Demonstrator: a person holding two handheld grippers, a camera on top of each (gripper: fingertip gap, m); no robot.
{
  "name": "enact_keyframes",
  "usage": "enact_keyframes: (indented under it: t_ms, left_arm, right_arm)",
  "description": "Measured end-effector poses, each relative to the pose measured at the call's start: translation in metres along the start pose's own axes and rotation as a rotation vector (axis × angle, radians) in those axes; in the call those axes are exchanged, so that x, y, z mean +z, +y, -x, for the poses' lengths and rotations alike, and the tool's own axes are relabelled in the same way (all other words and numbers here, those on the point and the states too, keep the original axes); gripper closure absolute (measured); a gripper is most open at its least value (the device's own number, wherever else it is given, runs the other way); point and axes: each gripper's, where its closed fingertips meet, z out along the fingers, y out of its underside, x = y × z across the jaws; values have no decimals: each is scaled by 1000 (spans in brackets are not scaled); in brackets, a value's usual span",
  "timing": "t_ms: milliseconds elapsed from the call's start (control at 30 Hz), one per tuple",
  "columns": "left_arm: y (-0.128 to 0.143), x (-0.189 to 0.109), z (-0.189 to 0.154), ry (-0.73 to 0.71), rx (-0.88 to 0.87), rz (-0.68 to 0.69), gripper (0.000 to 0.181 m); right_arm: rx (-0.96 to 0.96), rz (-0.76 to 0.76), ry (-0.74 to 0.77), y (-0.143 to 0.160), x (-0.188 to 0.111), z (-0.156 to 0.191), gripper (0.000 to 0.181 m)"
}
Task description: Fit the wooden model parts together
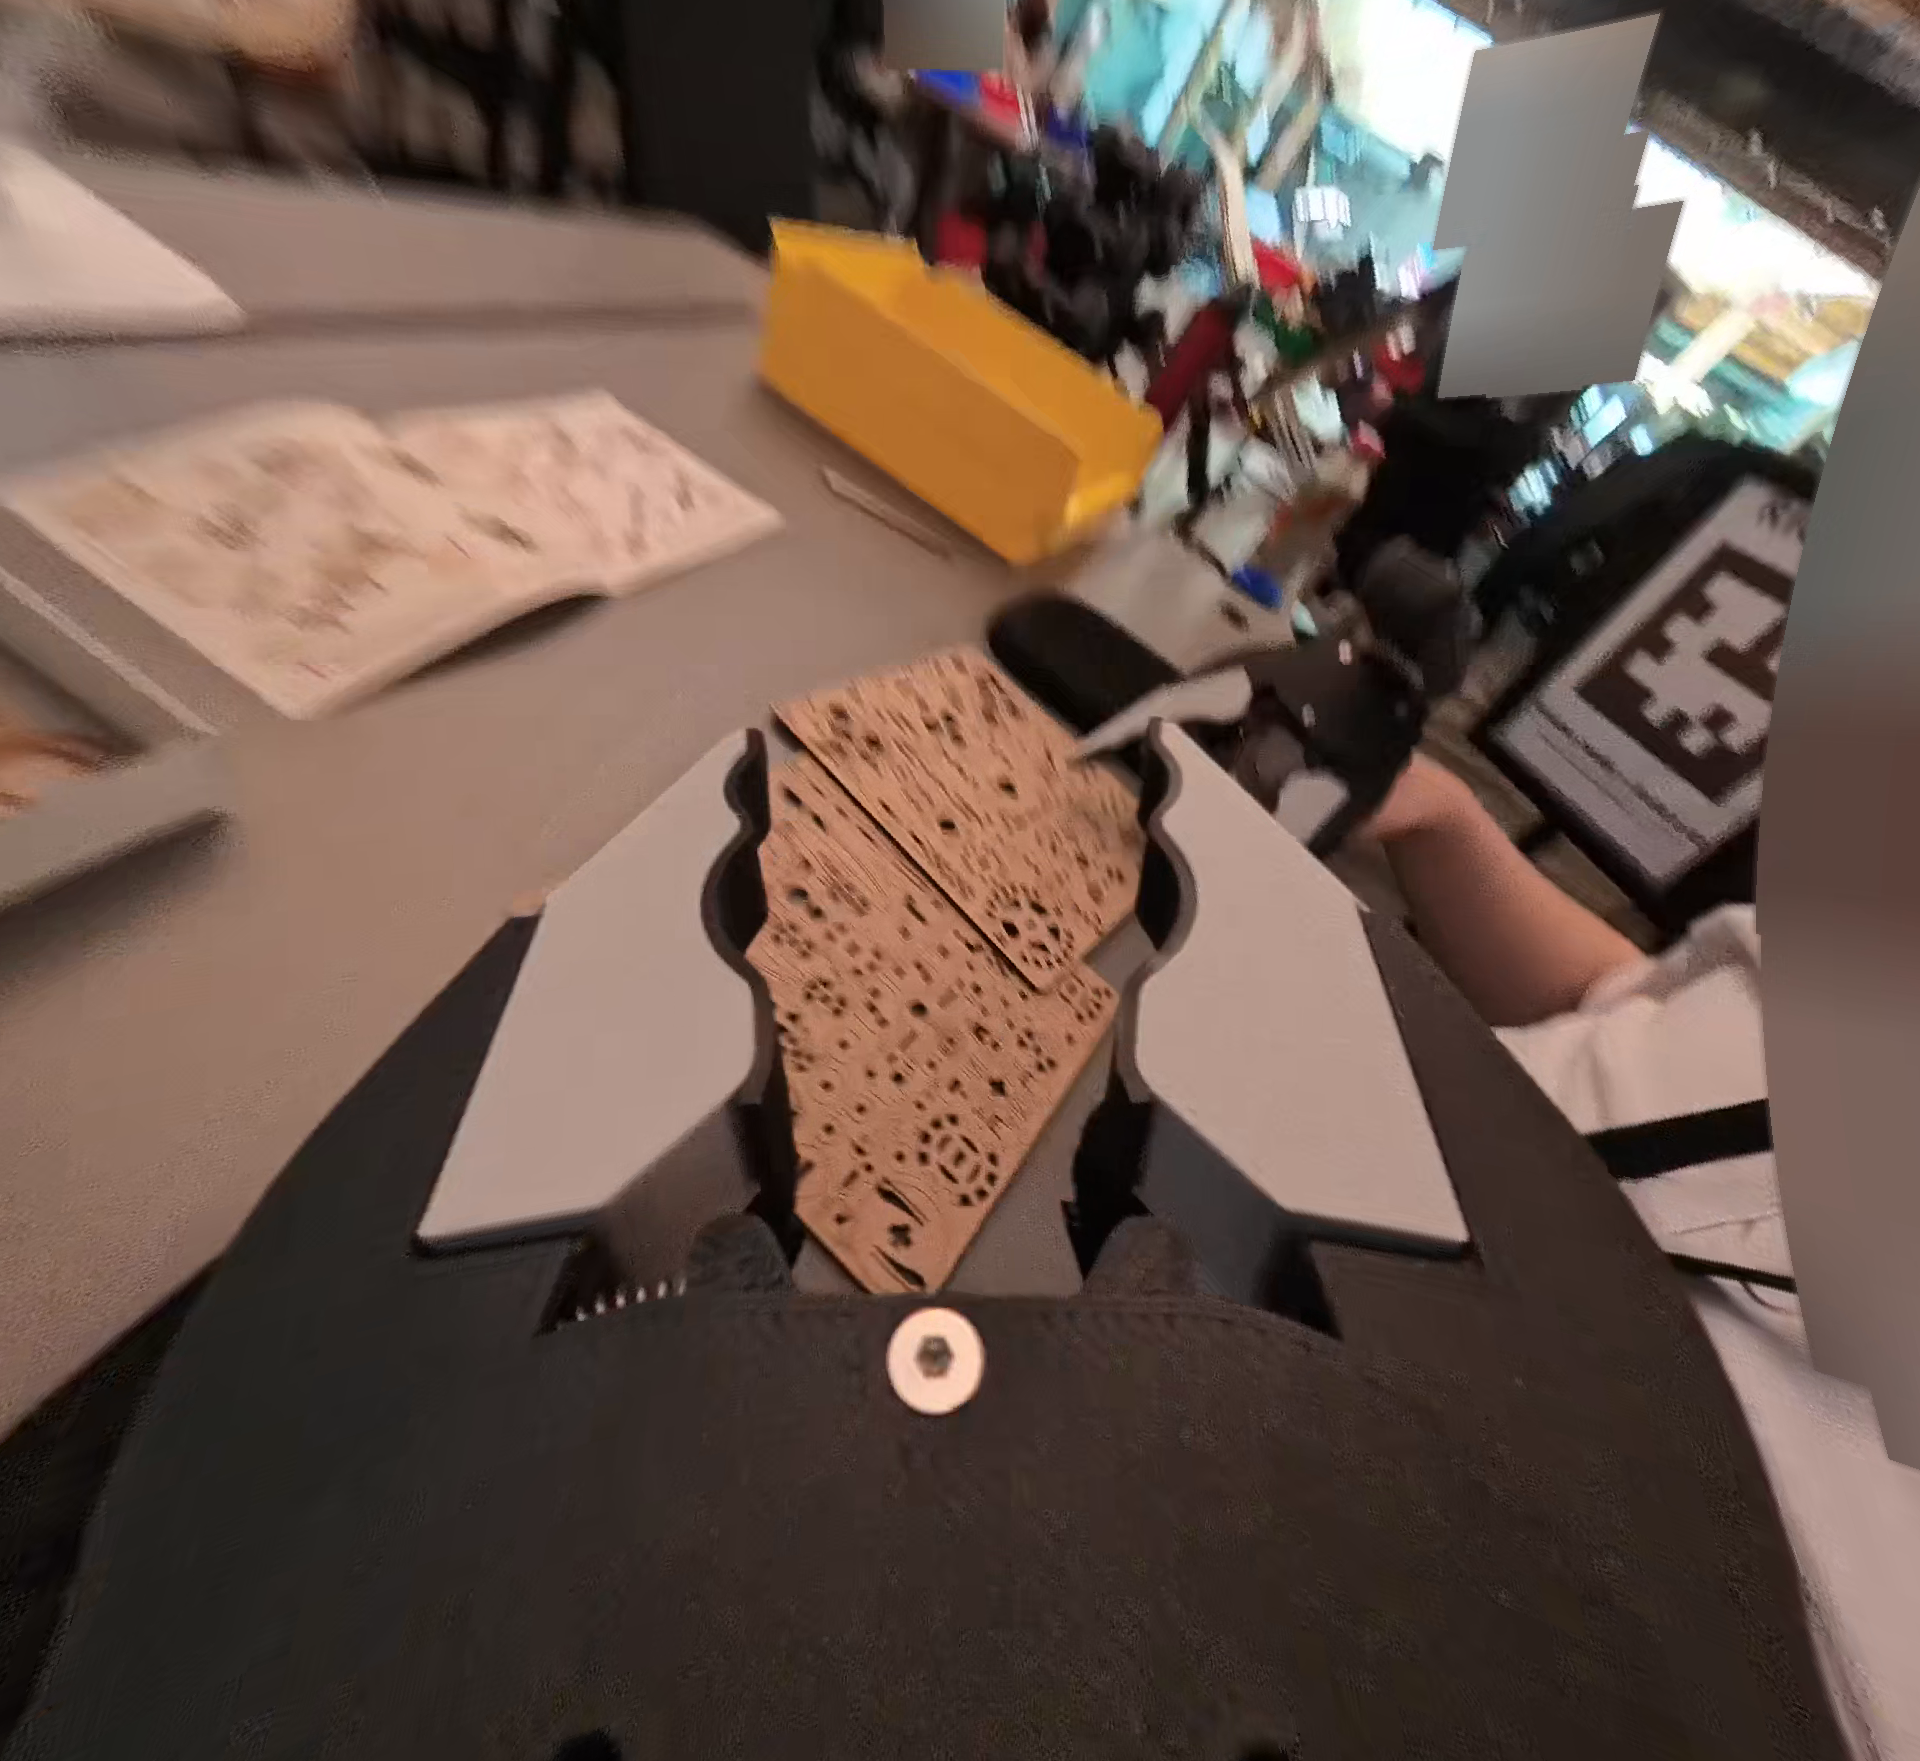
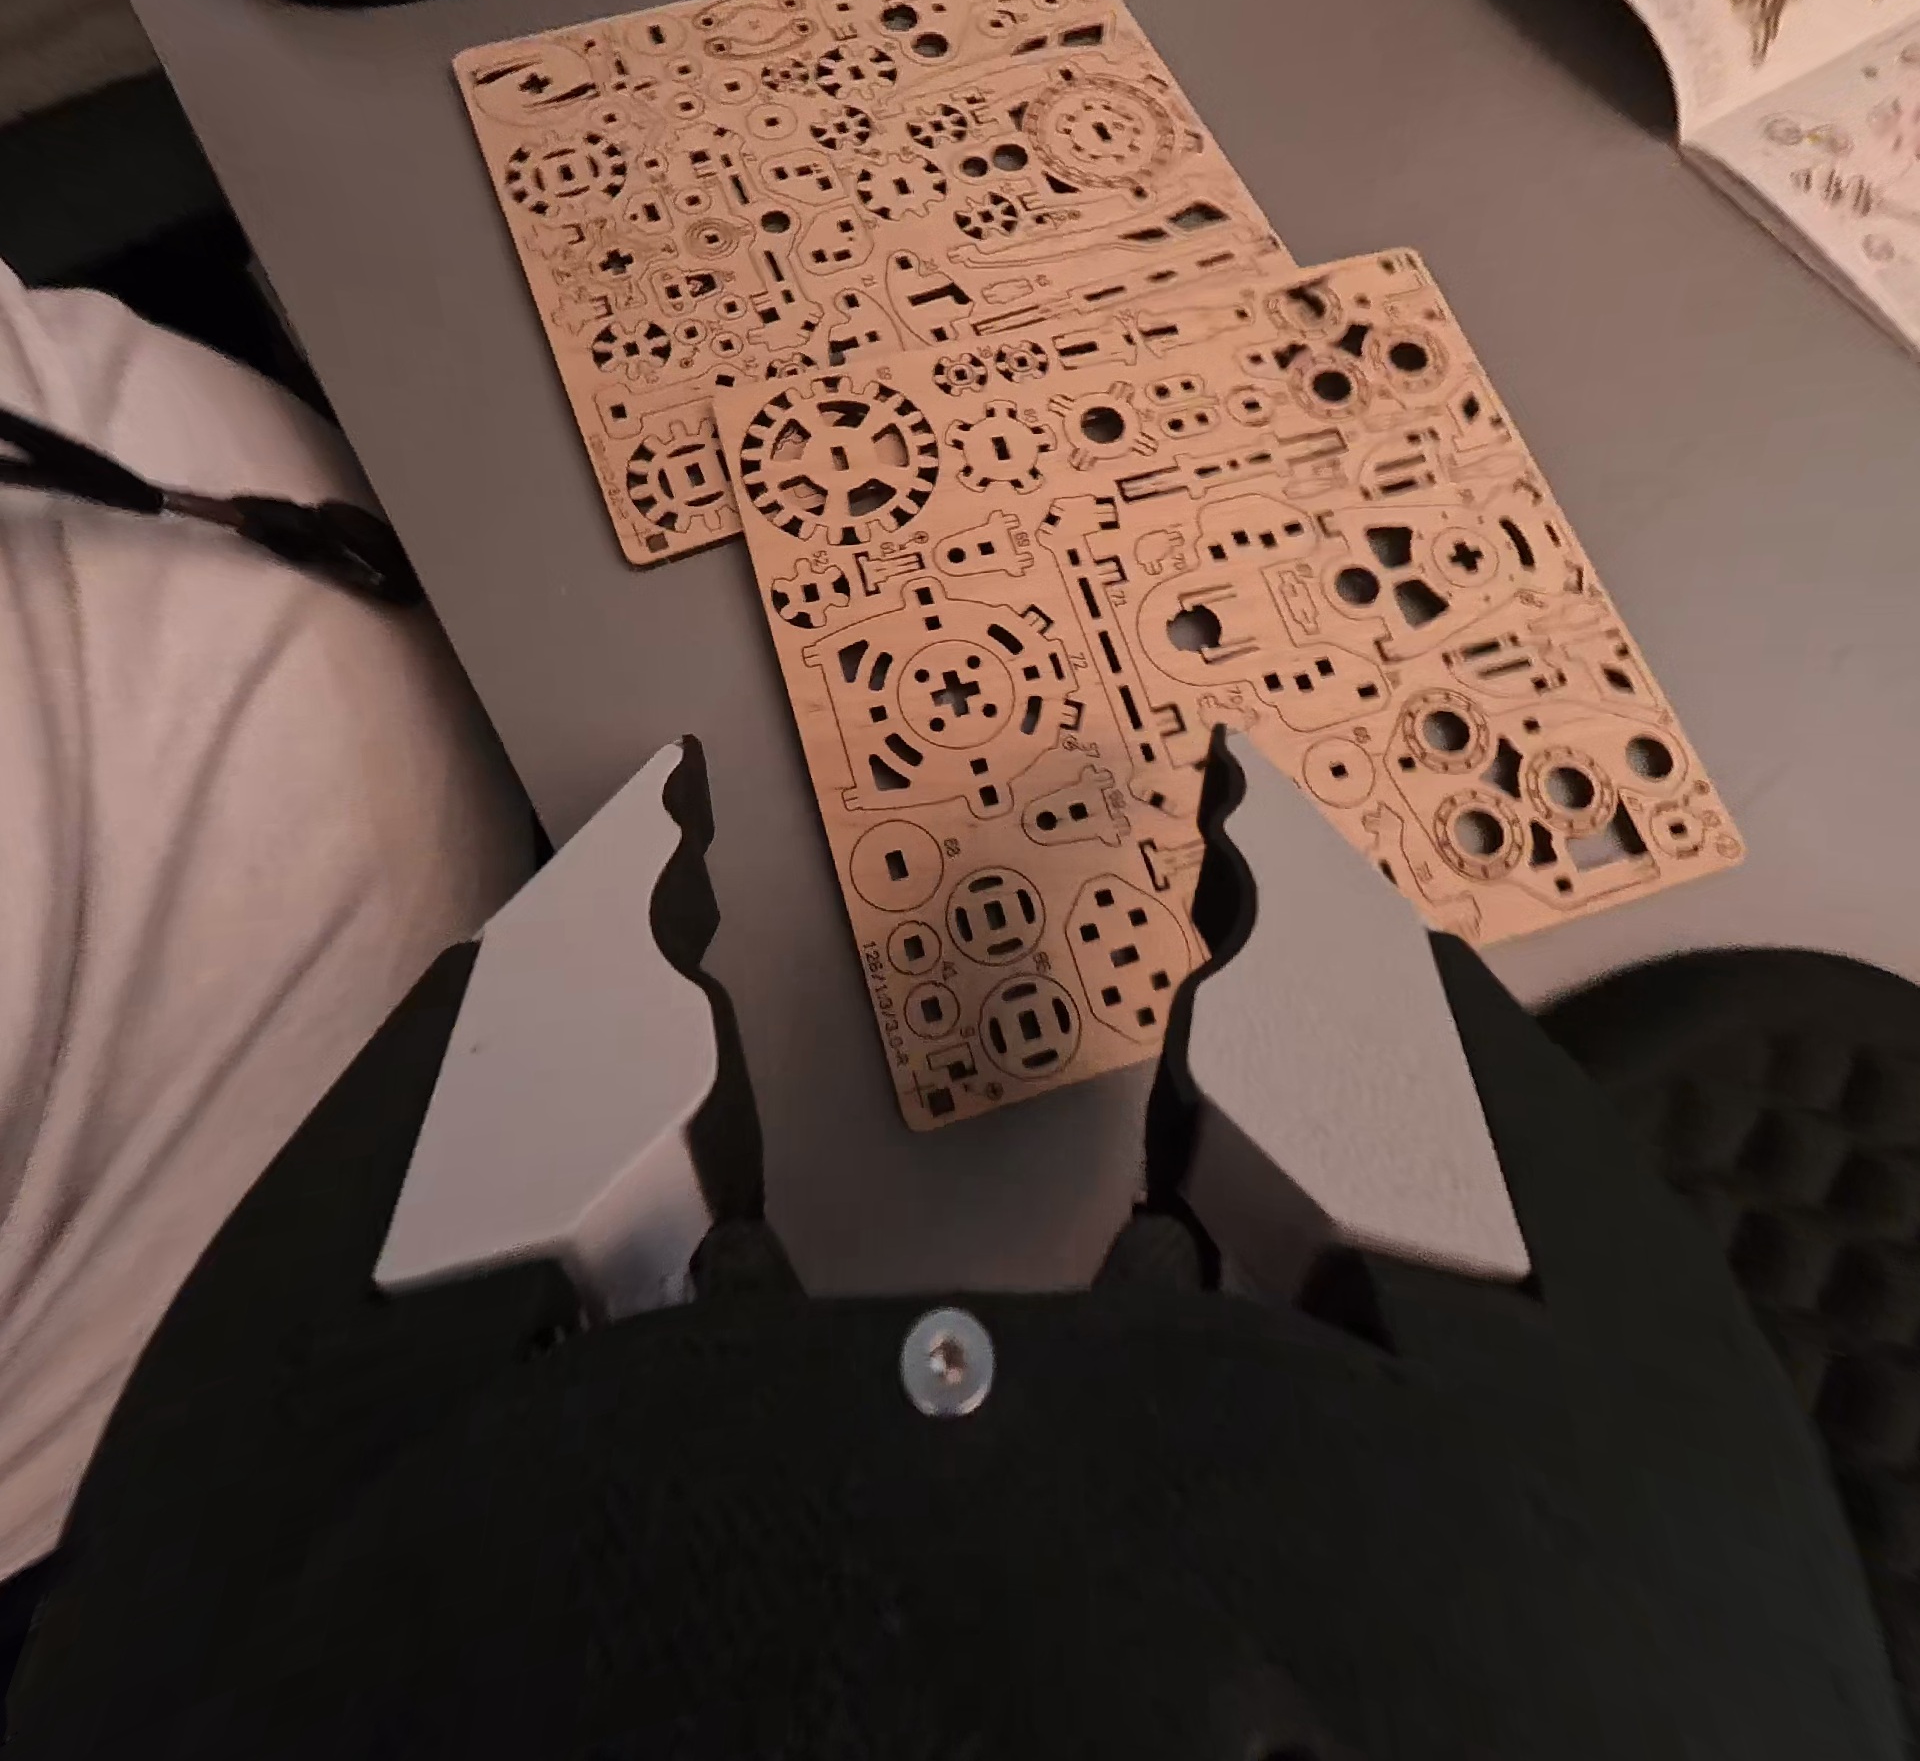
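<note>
Just ahead of the right tool (image 2: 951, 761), spread and empty like the left tool (image 1: 951, 755), two thin wooden sheets (image 2: 1226, 672) lie overlapped flat on the counter (image 2: 1610, 257), probably light, stiff and brittle, best pinched at a solid edge.

From my right wrist camera I see writing on the nearer wooden sheet (image 2: 1247, 672): small engraved numerals beside many of the cut-out parts, and one short engraved code line along its near edge. The farther wooden sheet (image 2: 831, 205) carries similar tiny part marks, too small for me to read. The open booklet (image 2: 1766, 49) shows drawings; any print on it is blurred. In my left wrist camera, a framed board (image 1: 1704, 672) bears a black-and-white square marker pattern, not letters.
</note>
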Motion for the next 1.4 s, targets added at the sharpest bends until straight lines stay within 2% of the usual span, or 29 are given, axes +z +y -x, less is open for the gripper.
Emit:
enact_keyframes:
  t_ms: [100,167,233,333,533,800,1033,1167,1400]
  left_arm:
    - [36,53,-1,97,-93,247,105]
    - [51,83,6,140,-144,335,106]
    - [65,110,18,137,-167,429,104]
    - [72,143,34,125,-166,506,104]
    - [84,186,50,137,-225,645,102]
    - [106,200,51,101,-268,803,103]
    - [110,204,44,99,-325,833,108]
    - [107,205,43,118,-372,805,105]
    - [94,211,42,158,-451,635,101]
  right_arm:
    - [185,8,-59,-5,-10,-3,84]
    - [269,-10,-120,-8,-14,3,78]
    - [245,-3,-62,-1,-14,-3,78]
    - [194,81,115,22,-13,-20,75]
    - [313,21,157,18,-21,-22,78]
    - [302,86,209,29,-14,-11,81]
    - [315,61,258,29,-12,-17,88]
    - [314,43,266,29,-13,-18,90]
    - [315,3,278,27,-12,-20,91]
